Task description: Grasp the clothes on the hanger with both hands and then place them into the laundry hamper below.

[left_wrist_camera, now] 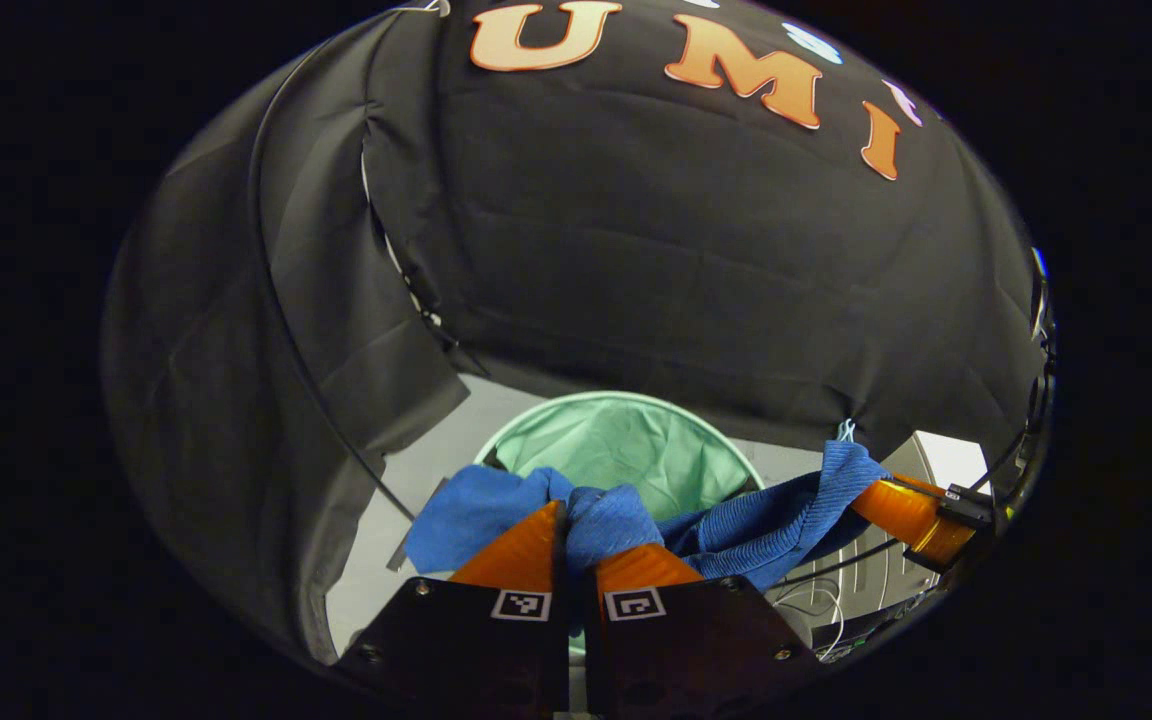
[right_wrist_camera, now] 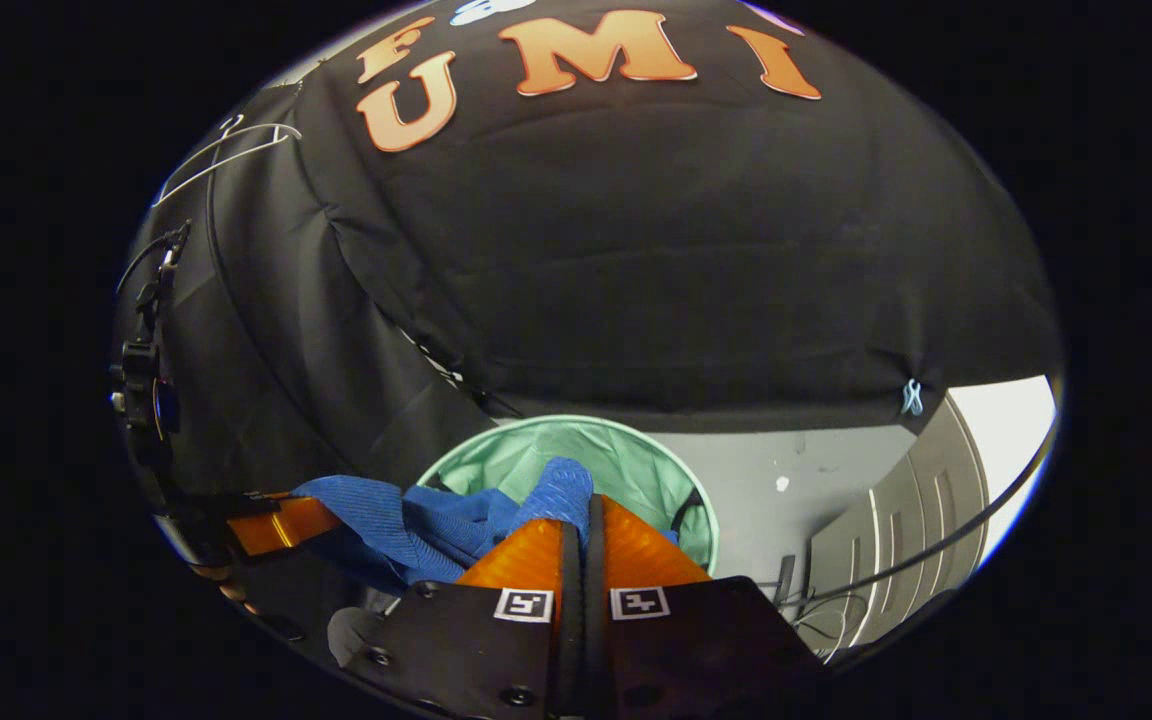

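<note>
In the left gripper view, the left gripper (left_wrist_camera: 576, 535) had its two fingers pinched on a bunched fold of the blue garment (left_wrist_camera: 626, 520), which bulged up between and past the tips. From there the cloth ran sideways to the right gripper (left_wrist_camera: 871, 495), which held its far corner up; the stretch between the two sagged slightly.

In the right gripper view, the right gripper (right_wrist_camera: 584, 520) had its fingers drawn almost together, with a ridge of the blue garment (right_wrist_camera: 436, 520) rising at their tips. The cloth trailed off to the left gripper (right_wrist_camera: 311, 520) at the edge of that view.

Just beyond and below the cloth stood the round mint-green laundry hamper (left_wrist_camera: 626, 440), its mouth open, the garment hanging over its near rim. The hamper sat on a pale grey floor (right_wrist_camera: 786, 470). Behind it hung the black cloth wall (left_wrist_camera: 696, 270). A white wire hanger (right_wrist_camera: 226, 150) showed high on the wall.

One garment, one hamper, one hanger, two grippers.
</note>
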`<state>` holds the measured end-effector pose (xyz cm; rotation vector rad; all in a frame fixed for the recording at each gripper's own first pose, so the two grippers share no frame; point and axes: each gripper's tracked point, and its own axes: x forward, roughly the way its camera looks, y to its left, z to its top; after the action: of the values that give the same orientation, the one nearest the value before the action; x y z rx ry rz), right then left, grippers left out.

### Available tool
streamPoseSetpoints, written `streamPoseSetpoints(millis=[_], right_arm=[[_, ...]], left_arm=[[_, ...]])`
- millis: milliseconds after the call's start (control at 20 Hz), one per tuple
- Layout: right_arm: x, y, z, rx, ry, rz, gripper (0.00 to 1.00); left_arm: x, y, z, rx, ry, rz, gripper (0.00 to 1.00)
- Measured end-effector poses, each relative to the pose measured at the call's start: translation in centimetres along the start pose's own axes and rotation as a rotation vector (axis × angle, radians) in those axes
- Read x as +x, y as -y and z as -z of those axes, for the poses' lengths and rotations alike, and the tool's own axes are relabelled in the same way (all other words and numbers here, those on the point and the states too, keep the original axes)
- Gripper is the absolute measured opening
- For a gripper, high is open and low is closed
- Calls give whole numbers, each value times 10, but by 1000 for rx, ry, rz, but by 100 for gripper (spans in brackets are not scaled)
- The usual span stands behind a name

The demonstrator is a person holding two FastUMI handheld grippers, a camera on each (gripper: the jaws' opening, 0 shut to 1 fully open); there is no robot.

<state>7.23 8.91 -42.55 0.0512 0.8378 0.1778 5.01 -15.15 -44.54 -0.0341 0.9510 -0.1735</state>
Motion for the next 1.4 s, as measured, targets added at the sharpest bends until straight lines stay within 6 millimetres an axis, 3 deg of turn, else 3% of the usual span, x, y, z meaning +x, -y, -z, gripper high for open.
streamPoseSetpoints(millis=[150,300,350,400,450,500,600,650,750,850,950,1000,1050,1200,1250,1300,1400], right_arm=[[2,6,30,15,-71,1,8],[7,11,41,9,-93,31,8],[1,9,39,12,-90,30,11],[-4,6,35,19,-83,22,13],[-8,4,33,23,-71,15,13],[-10,3,31,17,-61,21,21],[-22,7,23,1,-39,38,38],[-25,2,20,7,-27,31,26],[-34,-1,17,9,-14,26,51],[-44,-3,19,8,0,24,49],[-52,-2,17,12,10,29,49],[-57,0,15,10,16,34,60],[-63,-1,11,9,29,31,49],[-80,-1,-6,1,77,33,77],[-84,0,-11,-1,95,37,82],[-90,-2,-19,-4,119,40,98],[-105,-4,-38,-20,169,46,99]], left_arm=[[3,-7,28,-29,-70,-33,7],[-1,-12,42,-77,-112,-42,8],[0,-11,42,-91,-108,-38,29],[-4,-11,41,-97,-105,-40,26],[-8,-12,40,-97,-98,-44,45],[-12,-10,38,-95,-86,-38,65],[-21,-5,31,-91,-63,-31,61],[-23,-6,28,-86,-52,-33,61],[-32,0,23,-71,-37,-23,65],[-43,2,17,-71,-15,-23,83],[-51,4,12,-89,9,-4,86],[-57,3,10,-101,20,-1,86],[-62,1,7,-107,35,-4,86],[-83,-15,-14,-101,116,-68,90],[-92,-14,-28,-100,157,-74,95],[-101,-12,-40,-103,195,-71,95],[-128,-8,-66,-116,273,-55,95]])
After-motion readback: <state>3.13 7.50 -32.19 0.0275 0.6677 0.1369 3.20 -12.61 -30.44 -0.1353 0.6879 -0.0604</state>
